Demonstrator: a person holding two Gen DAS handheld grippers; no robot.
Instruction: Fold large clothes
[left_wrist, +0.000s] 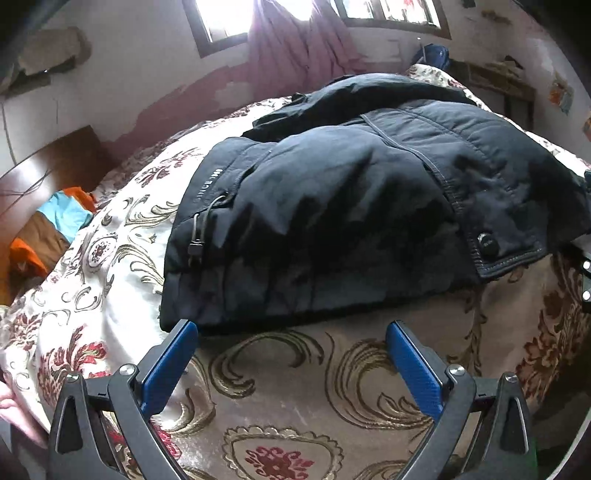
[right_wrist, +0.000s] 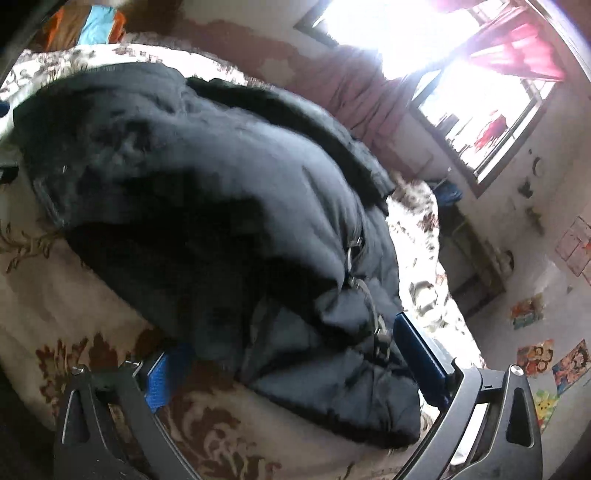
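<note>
A large dark padded jacket (left_wrist: 362, 206) is seen lying folded on a bed, on a floral bedspread (left_wrist: 280, 384) of cream, gold and red. The hem, with a drawcord and toggle (left_wrist: 197, 240), is turned toward the left of the left wrist view; a flap with a snap button (left_wrist: 487, 243) lies at the near right. A thin line of pale lettering is noted along the left edge, partly legible.

The left tool (left_wrist: 291, 349) is held wide apart just short of the near edge of the jacket. Its left blue pad (left_wrist: 170, 365) stands at the jacket's near left corner; contact cannot be confirmed. Nothing is held between the jaws.

The right tool (right_wrist: 288, 365) is also spread wide, with a bunched near portion of the jacket (right_wrist: 207, 206) lying between its blue pads (right_wrist: 421, 354). The view is blurred, and no closing grip is seen.

At the far left, beside a dark wooden headboard (left_wrist: 48, 166), folded orange, blue and brown fabrics (left_wrist: 55, 229) are stacked. A window with pink curtains (left_wrist: 295, 40) is recorded on the far wall. No containers are discernible.
</note>
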